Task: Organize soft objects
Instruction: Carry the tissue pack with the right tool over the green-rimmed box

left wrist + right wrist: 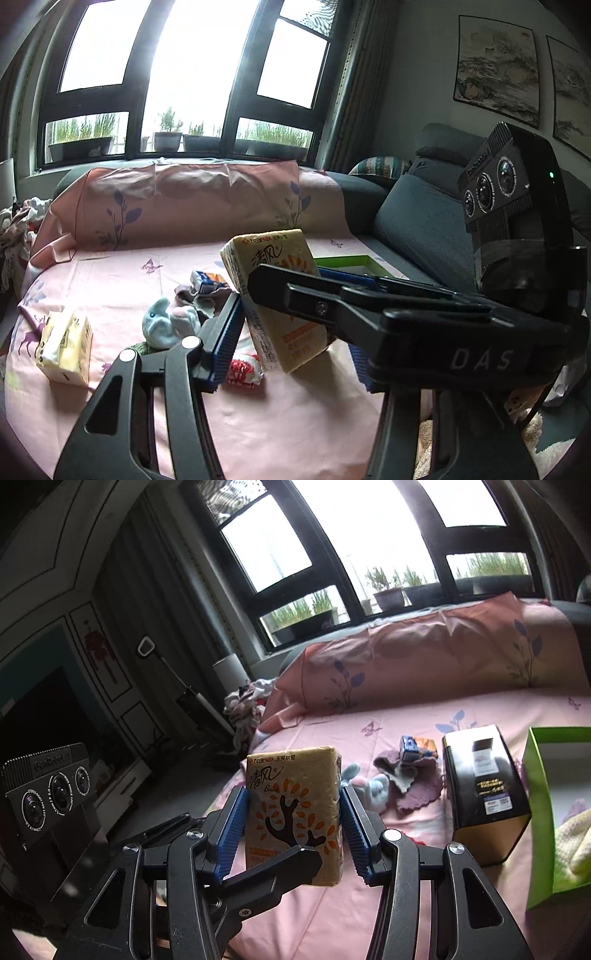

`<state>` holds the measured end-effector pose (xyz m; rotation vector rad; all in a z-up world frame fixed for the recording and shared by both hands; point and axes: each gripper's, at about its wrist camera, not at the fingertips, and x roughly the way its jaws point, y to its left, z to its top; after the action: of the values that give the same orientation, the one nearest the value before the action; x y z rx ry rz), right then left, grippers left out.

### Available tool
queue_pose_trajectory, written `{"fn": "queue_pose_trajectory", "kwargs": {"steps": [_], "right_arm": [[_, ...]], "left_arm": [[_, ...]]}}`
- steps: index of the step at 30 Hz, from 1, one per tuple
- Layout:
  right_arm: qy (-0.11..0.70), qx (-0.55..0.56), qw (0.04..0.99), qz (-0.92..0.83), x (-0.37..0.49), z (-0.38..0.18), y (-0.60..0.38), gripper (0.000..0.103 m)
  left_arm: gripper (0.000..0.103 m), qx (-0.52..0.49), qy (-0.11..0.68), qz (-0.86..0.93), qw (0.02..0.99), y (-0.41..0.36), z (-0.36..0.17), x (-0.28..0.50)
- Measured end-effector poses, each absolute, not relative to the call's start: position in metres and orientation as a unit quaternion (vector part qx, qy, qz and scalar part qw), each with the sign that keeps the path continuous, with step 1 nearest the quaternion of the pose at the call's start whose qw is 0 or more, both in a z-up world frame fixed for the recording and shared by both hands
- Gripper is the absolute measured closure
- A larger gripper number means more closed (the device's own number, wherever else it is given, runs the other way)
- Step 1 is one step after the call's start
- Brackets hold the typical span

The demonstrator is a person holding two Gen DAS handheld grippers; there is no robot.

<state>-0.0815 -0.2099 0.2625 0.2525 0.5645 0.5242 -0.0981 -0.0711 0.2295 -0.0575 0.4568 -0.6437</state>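
Bed [424, 904] under a pink printed sheet fills both views, window wall behind it, a grey sofa [417, 218] along one side. Green open box [535, 812] sits at the bed's near edge, a black-and-gold carton [484, 797] just beside it. Right hand-held gripper [293, 823] points slightly downward over the bed, its blue ribbed pads pressed on both narrow sides of a yellow tissue pack [295, 805]; the pack stands upright between them, lifted clear of the sheet. Left hand-held gripper [258, 317] comes in across the right one at an angle: its left blue pad lies against the same pack's side, the opposite finger mostly hidden behind the right gripper's black body, so it pinches the pack too as far as can be seen. Both grippers share the one pack, raised and tilted in the left wrist view. On the sheet beyond: a second yellow tissue pack [64, 343] lying well apart to the left, a pale blue plush toy [166, 325] beside a mauve cloth [417, 786], a small blue-and-orange packet [208, 282] resting on that cloth, and a red-and-white soft item [243, 371] below the held pack.
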Motion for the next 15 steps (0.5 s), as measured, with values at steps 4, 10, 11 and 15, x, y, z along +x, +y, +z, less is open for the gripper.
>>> {"fn": "queue_pose_trajectory", "kwargs": {"steps": [4, 10, 11, 15], "right_arm": [[0.22, 0.107, 0.937, 0.249, -0.091, 0.288, -0.234, 0.05], [0.173, 0.134, 0.948, 0.231, -0.099, 0.287, -0.284, 0.05], [0.173, 0.14, 0.949, 0.225, -0.099, 0.285, -0.293, 0.05], [0.177, 0.161, 0.953, 0.184, -0.096, 0.276, -0.325, 0.05]], "left_arm": [[0.052, -0.007, 0.178, -0.326, 0.929, -0.098, 0.252, -0.103], [0.052, 0.038, 0.163, -0.346, 0.923, -0.146, 0.257, -0.101], [0.052, 0.044, 0.165, -0.351, 0.921, -0.155, 0.255, -0.099], [0.052, 0.046, 0.183, -0.386, 0.903, -0.188, 0.245, -0.083]]}}
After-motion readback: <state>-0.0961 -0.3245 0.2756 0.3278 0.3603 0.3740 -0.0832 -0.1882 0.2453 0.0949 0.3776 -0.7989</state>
